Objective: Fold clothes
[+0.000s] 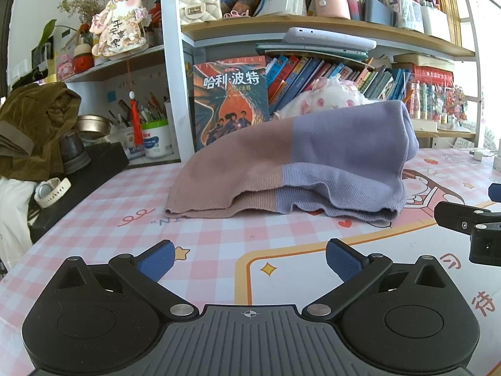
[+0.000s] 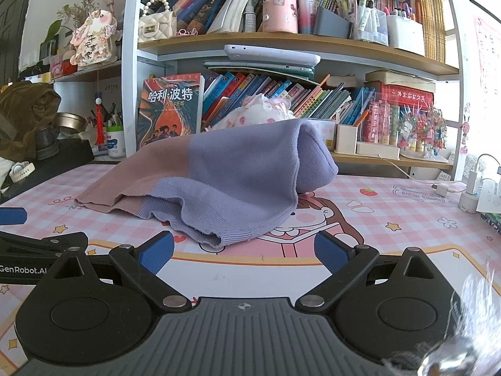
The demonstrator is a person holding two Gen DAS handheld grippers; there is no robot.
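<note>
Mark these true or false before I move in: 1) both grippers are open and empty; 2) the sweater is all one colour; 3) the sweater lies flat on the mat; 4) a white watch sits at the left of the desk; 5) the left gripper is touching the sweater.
1) True. The left gripper and right gripper both stand wide open with nothing between the fingers.
2) False. The sweater is pink on its left part and purple on its right.
3) False. It is folded over and bunched, humped up at the right end, on the mat.
4) True. The watch lies on a black surface there.
5) False. Bare mat shows between its fingers and the sweater's hem.
</note>
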